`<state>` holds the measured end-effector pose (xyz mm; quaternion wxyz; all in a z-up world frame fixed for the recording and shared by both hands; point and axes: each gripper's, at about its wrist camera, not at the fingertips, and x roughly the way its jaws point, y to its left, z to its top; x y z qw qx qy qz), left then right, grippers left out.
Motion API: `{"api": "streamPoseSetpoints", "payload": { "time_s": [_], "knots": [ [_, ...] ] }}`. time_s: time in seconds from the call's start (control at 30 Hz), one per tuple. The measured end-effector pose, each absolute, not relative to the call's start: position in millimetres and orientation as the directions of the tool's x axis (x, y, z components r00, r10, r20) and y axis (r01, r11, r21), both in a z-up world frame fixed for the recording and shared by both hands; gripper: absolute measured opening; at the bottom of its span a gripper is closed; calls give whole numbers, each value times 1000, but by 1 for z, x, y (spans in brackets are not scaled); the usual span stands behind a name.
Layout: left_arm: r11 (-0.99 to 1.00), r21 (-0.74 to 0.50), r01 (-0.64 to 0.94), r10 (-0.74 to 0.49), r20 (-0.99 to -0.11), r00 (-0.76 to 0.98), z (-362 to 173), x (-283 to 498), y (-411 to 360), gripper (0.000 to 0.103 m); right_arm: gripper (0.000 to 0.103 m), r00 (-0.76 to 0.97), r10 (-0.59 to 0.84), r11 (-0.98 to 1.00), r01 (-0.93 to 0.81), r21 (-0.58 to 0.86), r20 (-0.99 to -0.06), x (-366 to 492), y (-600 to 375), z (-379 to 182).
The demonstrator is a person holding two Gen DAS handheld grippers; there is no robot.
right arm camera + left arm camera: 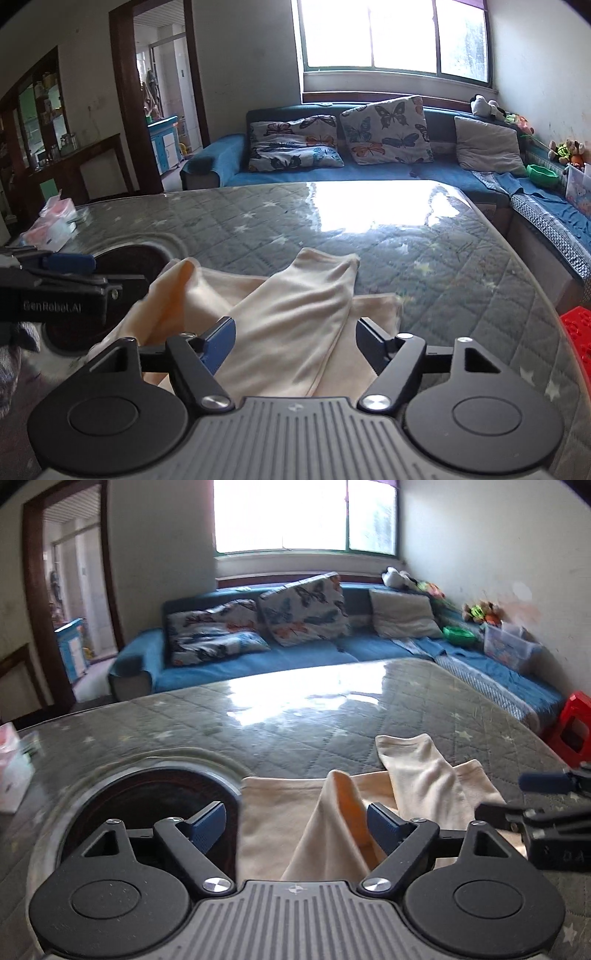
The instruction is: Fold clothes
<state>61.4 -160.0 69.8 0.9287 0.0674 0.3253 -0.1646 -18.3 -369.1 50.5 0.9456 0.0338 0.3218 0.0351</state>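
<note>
Both grippers hang low over the worktop (295, 716), a wide surface under a grey quilted star-print cover with a glossy clear sheet catching the window glare; the cream garment (280, 819) lies at the near edge, body spread flat, two sleeves lying on top of it. The left gripper (297, 825) has its jaws spread apart, blue pads well clear of each other; one sleeve (332, 823) sits in the gap, tented up with a yellowish inside showing, close against the right-hand pad, but whether that pad actually touches the cloth I cannot tell, and nothing is pinched. In the right wrist view the right gripper (295, 341) likewise has its jaws parted; the other sleeve (295, 317) runs up between them, its cuff pointing away toward the far side of the worktop; the left-hand pad sits at the sleeve's edge, the right-hand finger stands clear of it over the garment's flat body; no clamp here either. Each gripper shows at the edge of the other's view, side by side and near. A dark round recess (147, 805) sits in the worktop just left of the garment; a blue sofa (369, 170) with butterfly cushions (388, 129) lines the wall beyond.
</note>
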Motion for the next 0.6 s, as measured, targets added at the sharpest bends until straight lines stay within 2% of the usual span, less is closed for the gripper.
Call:
{"api": "streamPoseSetpoints", "payload": {
  "time_s": [0.1, 0.2, 0.23, 0.27, 0.33, 0.37, 0.47, 0.6],
  "knots": [
    [926, -36, 376, -306, -656, 690, 61, 80, -163, 77, 69, 783, 84, 995, -32, 94, -617, 4, -376, 48],
    [917, -73, 392, -333, -681, 652, 52, 92, -164, 60, 67, 769, 88, 994, -25, 108, -633, 29, -382, 43],
    [911, -85, 403, -347, -686, 640, 50, 95, -164, 51, 67, 765, 84, 994, -22, 105, -639, 38, -383, 41],
    [904, -97, 415, -362, -690, 627, 47, 97, -164, 37, 66, 760, 82, 994, -20, 103, -645, 46, -384, 38],
    [890, -118, 440, -392, -691, 607, 44, 99, -163, 19, 65, 747, 75, 995, -13, 98, -660, 64, -387, 30],
    [883, -129, 451, -407, -690, 599, 42, 100, -162, 13, 64, 741, 69, 996, -9, 93, -668, 72, -388, 26],
    [871, -140, 471, -429, -683, 591, 40, 100, -161, 7, 58, 714, 55, 996, 6, 85, -697, 94, -392, 12],
    [863, -145, 484, -444, -673, 591, 42, 99, -158, 6, 47, 703, 57, 995, 23, 102, -709, 108, -397, 0]
  ]
}}
